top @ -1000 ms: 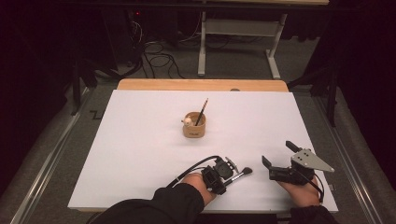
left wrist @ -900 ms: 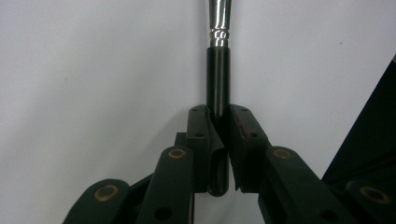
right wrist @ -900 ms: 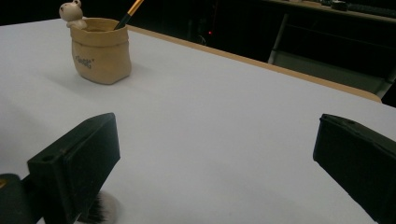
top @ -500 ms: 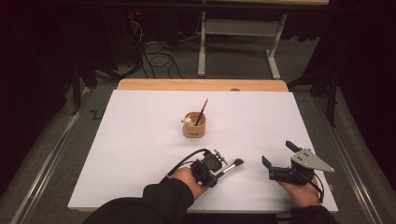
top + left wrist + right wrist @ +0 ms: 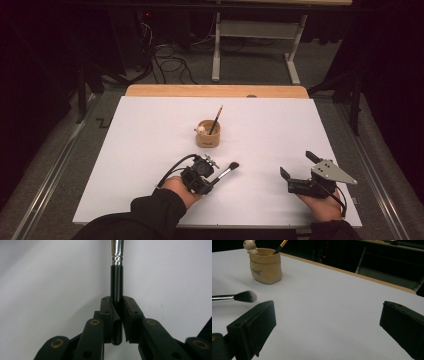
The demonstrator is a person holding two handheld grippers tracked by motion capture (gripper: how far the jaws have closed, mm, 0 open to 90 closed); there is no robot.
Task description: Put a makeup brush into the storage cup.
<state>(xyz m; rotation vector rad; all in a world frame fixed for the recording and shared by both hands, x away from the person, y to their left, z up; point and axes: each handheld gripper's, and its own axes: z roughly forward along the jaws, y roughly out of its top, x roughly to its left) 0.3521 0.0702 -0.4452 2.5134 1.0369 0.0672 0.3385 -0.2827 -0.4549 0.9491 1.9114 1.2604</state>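
The left tool (image 5: 207, 175) is pinching a makeup brush (image 5: 225, 172) by its black handle; in the left gripper view the jaws press on the handle from both sides, with the silver ferrule running on ahead. The brush lies nearly level just above the bench (image 5: 150, 150), its dark bristle head pointing right and slightly far, near the middle of the near half of the white surface.

The small tan pot (image 5: 208, 134) stands beyond it, toward the centre of the bench, with a little animal figure on its left rim and a pencil-like stick (image 5: 216, 120) leaning inside. Brush and pot are apart, the bristle head near but short of it and to its right.

The right tool (image 5: 295, 177) rests low at the near right, its jaws spread wide with nothing between them; its own view looks across bare bench toward the pot and the brush tip.

As I judge it, the pickup is done: the brush is firmly gripped and off the surface. What seems left is carrying it over to the pot, tipping it upright, and lowering it in beside the stick. The right tool looks idle, perhaps ready to steady the pot.
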